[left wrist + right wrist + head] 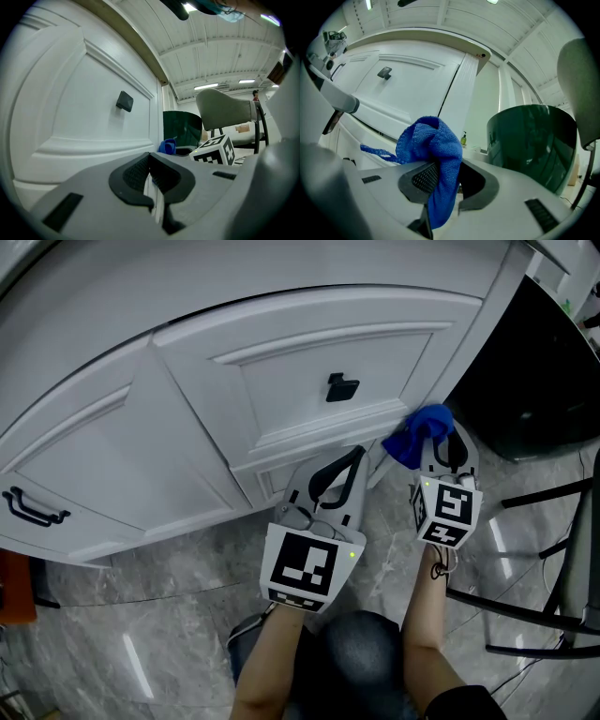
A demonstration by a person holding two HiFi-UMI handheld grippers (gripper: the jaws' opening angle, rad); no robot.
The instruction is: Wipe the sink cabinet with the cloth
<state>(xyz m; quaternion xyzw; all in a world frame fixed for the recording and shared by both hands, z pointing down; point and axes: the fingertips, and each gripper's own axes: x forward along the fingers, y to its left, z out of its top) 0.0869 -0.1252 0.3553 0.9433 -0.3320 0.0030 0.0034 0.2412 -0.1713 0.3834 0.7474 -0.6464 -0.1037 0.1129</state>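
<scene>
Head view: you're holding both grippers low over the grey marbled floor (169,615), in front of the white sink cabinet (178,437). Left gripper (349,457) is sitting with its jaws closed together and nothing between them; the left gripper view is showing the ribbed pads meeting. Its tip is pointing at the cabinet's base moulding, close in, but I can't tell if it's touching.

Right gripper (448,442) is clamping the blue cloth (415,437). The right gripper view is showing the cloth pinched between the pads, bunching up above the jaws and hanging down below them, with a loose edge trailing off to the left. The cloth is sitting at the cabinet's lower right corner, by the corner post; I can't tell if there's contact there either.

Further out, the door panel's black square knob (341,387) is showing above the left gripper. A black bar handle (33,507) is showing on the panel far left. A dark green bin (529,140) is standing right of the cabinet, beyond the cloth. A black chair frame (553,568) is standing on your right.
</scene>
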